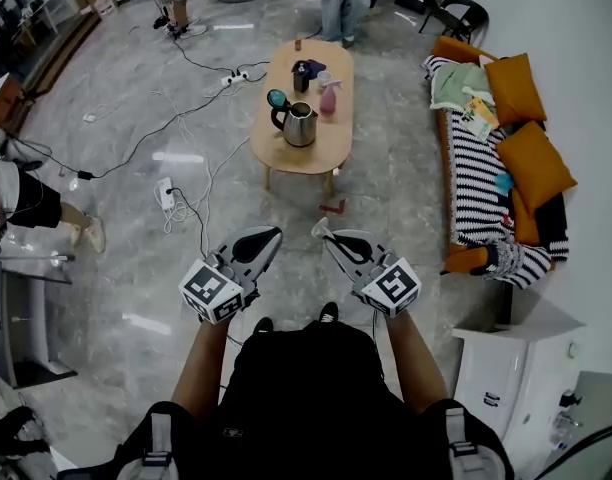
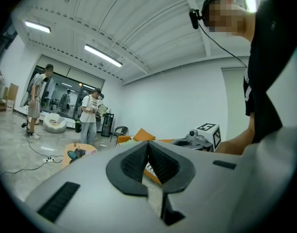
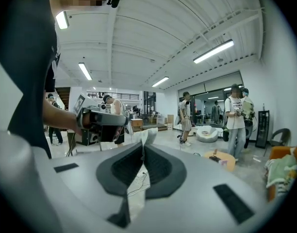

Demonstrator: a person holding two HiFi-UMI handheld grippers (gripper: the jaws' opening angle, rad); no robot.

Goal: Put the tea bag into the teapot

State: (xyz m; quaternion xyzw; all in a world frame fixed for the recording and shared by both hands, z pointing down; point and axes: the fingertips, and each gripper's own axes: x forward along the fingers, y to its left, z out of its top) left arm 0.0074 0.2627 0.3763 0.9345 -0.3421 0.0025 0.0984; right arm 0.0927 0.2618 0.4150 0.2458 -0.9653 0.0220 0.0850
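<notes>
A steel teapot (image 1: 299,124) stands on an oval wooden coffee table (image 1: 316,160) some way ahead of me, its teal lid (image 1: 277,98) lying beside it. I hold both grippers in the air at waist height, well short of the table. My right gripper (image 1: 322,231) is shut on a small white tea bag (image 1: 317,225), which pokes out past the jaw tips in the right gripper view (image 3: 147,136). My left gripper (image 1: 273,234) is shut with nothing in it; its jaws meet at the tip (image 2: 148,142).
A pink bottle (image 1: 328,98) and a dark cup (image 1: 304,72) share the table. Cables and a power strip (image 1: 167,194) lie on the floor to the left, a red object (image 1: 332,207) by the table leg. A striped sofa (image 1: 481,173) stands right, people at the far end.
</notes>
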